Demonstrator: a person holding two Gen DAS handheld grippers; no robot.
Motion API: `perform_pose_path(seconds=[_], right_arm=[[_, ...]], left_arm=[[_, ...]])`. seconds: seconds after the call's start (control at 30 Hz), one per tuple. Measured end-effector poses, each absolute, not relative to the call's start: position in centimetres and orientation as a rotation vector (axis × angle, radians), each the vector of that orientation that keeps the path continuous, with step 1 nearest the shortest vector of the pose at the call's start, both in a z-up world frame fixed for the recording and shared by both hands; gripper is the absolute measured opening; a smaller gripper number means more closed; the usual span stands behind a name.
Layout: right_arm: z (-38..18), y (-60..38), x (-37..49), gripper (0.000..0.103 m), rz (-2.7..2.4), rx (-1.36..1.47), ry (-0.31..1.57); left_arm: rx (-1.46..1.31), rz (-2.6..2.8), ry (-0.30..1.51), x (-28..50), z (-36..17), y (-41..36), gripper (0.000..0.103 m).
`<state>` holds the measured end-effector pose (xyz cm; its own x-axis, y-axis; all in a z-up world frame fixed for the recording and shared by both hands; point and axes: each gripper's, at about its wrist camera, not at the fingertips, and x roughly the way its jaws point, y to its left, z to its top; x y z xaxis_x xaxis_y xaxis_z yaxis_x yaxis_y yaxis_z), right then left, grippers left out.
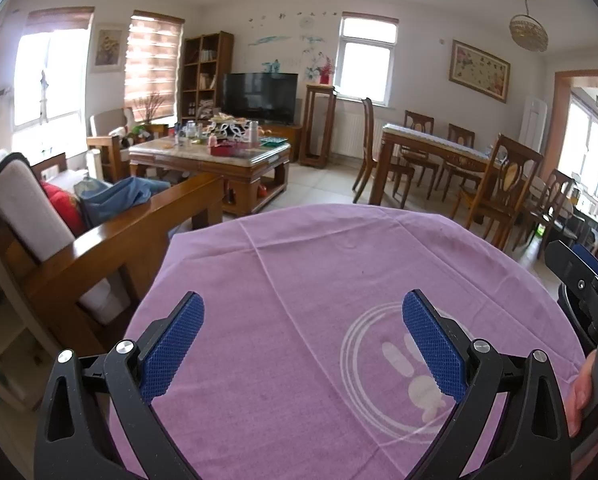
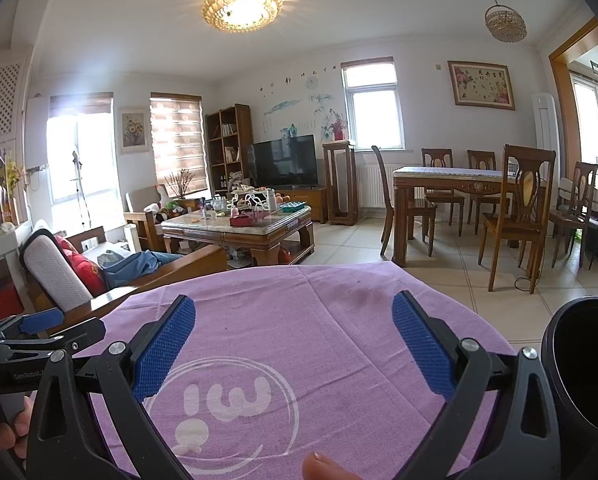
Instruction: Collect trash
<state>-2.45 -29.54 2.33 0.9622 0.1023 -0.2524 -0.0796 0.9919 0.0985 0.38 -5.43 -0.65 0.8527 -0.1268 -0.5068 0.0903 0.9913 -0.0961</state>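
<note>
A round table under a purple cloth (image 1: 319, 280) with a white circular print fills the foreground of both views. My left gripper (image 1: 303, 312) hangs open over the cloth, nothing between its blue pads (image 1: 171, 344). My right gripper (image 2: 293, 316) is likewise open and empty above the same cloth (image 2: 299, 312). A black round bin (image 2: 583, 364) stands at the table's right edge in the right wrist view. No piece of trash shows on the cloth. In the left wrist view the other gripper (image 1: 583, 280) appears at the right edge; in the right wrist view the left one (image 2: 39, 328) is at the left.
A wooden sofa (image 1: 111, 236) with cushions and blue clothing stands left of the table. Beyond lie a cluttered coffee table (image 1: 211, 152), a TV (image 1: 259, 96), and a dining table with chairs (image 1: 451, 152). A hand (image 1: 579, 392) grips a handle at the right.
</note>
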Motion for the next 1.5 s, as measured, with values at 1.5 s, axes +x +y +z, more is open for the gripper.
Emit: perform_pose_path(seconds=[1.5], right_arm=[[2.93,-30.09,-2.51,0.098,0.095,0.088,0.264]], left_arm=[[-0.07,-0.116,0.538,0.63,-0.7,-5.16,0.098]])
